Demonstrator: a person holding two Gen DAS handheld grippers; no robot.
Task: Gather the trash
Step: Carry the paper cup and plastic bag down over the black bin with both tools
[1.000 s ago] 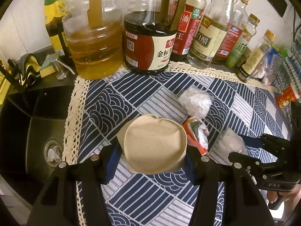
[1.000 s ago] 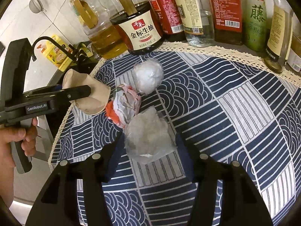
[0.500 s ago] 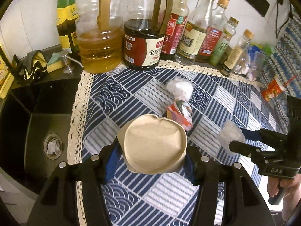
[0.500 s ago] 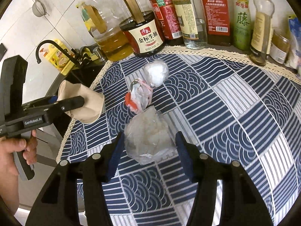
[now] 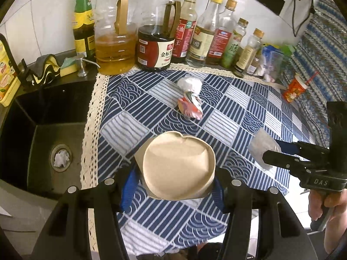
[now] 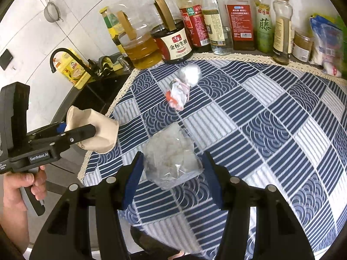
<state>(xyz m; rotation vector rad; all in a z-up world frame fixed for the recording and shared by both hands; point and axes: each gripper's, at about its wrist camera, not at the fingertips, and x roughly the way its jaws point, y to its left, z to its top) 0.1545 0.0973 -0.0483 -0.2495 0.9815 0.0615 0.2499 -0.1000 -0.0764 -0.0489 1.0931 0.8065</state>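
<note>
Paper cup clamped in left gripper, clear plastic bag in right gripper.

I look down on a counter under a blue-and-white patterned cloth with a lace edge, a black sink to its left, a row of bottles along the far white-tiled wall, and a black faucet by the sink.

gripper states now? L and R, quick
Left gripper: closed on the crushed paper cup.
Right gripper: closed on the crumpled clear plastic bag.
</note>
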